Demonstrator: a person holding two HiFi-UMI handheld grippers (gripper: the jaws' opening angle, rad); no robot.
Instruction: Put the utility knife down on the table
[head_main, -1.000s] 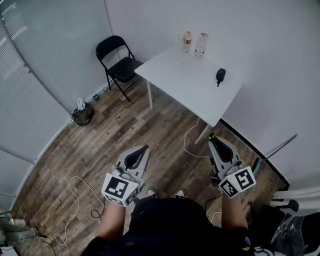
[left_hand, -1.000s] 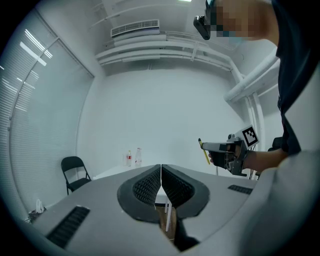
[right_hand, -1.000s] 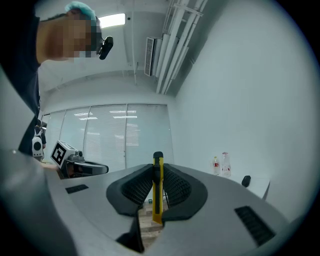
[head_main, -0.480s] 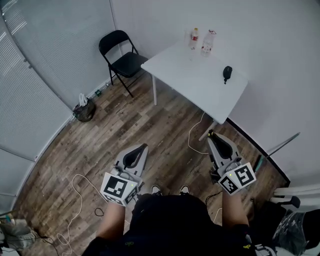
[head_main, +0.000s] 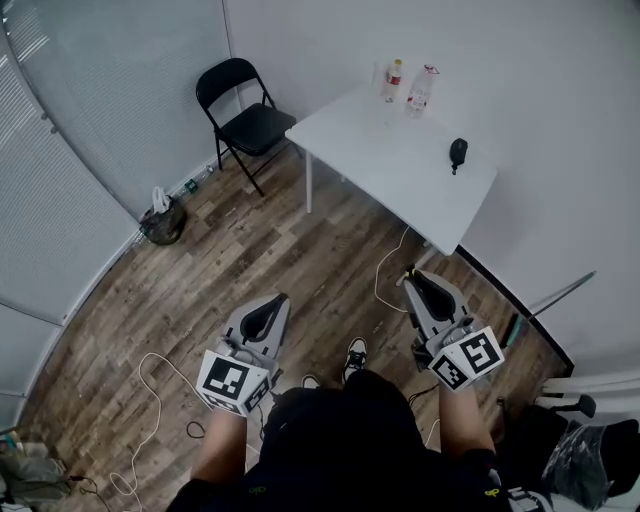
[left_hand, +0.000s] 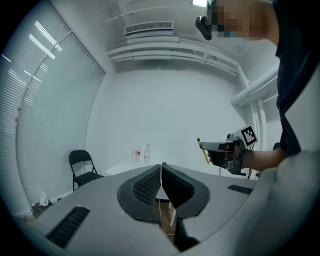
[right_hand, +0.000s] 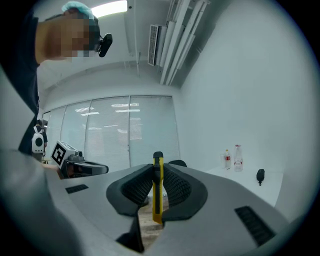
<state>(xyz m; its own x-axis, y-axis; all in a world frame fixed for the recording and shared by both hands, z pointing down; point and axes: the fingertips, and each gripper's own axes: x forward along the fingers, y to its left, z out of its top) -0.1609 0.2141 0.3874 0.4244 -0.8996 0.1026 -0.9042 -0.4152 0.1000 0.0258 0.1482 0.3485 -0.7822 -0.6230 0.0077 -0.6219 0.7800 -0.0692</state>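
1. R gripper (right_hand: 157, 176): jaws clamped on yellow-and-black utility knife (right_hand: 157, 197). Knife stands upright btwn the dark ribbed pads, black end above the jaw tips, yellow body running down below them.
2. L gripper (left_hand: 161, 172): jaws pressed together, only a thin seam btwn them.
3. Head view: both grippers held low in front of the person over brown wood-plank floor (head_main: 250, 260). L is at pic left, R at pic right, well apart. Jaws point away from the body.
4. Knife is in the air in the R gripper, not on the table. White rectangular table (head_main: 385, 165) is ahead of the R gripper, apart from it, against the white wall.
5. On the table's far end: clear plastic bottle w/ red label (head_main: 393, 78) just beside taller clear plastic bottle (head_main: 421, 90).
6. Small black oval object (head_main: 458, 152) sits near the table's right edge; can't tell what it is.
7. Black folding chair (head_main: 245, 115) stands left of the table, near the blinds.
8. Thin white cable (head_main: 383, 278) lies on the floor by the table leg, just ahead of the R gripper.
9. Dark bag (head_main: 162, 222) sits at the wall base, far left.
10. Black-and-white shoe (head_main: 354, 353) shows btwn the grippers.
11. L gripper view: R gripper is off to the right w/ the yellow knife at its tip and its marker cube at the back.
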